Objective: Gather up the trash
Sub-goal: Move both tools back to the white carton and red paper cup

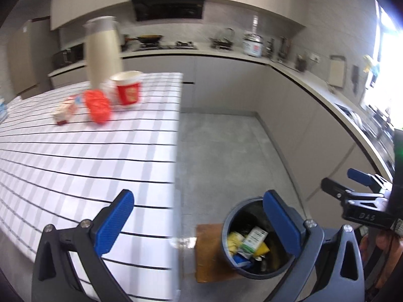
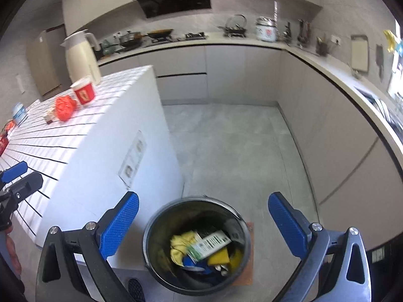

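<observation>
A dark round trash bin (image 2: 151,231) stands on the floor beside the table, holding a green-and-white carton (image 2: 209,245), yellow scraps and blue bits. My right gripper (image 2: 203,216) hangs open right above the bin, empty. My left gripper (image 1: 199,216) is open and empty over the table's right edge, with the bin (image 1: 226,229) low at its right. On the checked tablecloth (image 1: 75,156) lie a crumpled red wrapper (image 1: 97,106), a small red-and-white packet (image 1: 66,110) and a red paper cup (image 1: 128,91). The right gripper (image 1: 352,183) also shows at the left view's right edge.
A tall cream jug (image 1: 103,50) stands behind the cup. A brown mat (image 1: 207,251) lies under the bin. Grey floor (image 2: 226,146) stretches toward L-shaped kitchen counters (image 2: 314,58) with pots and a cooker. More packets (image 2: 17,112) sit at the table's far left.
</observation>
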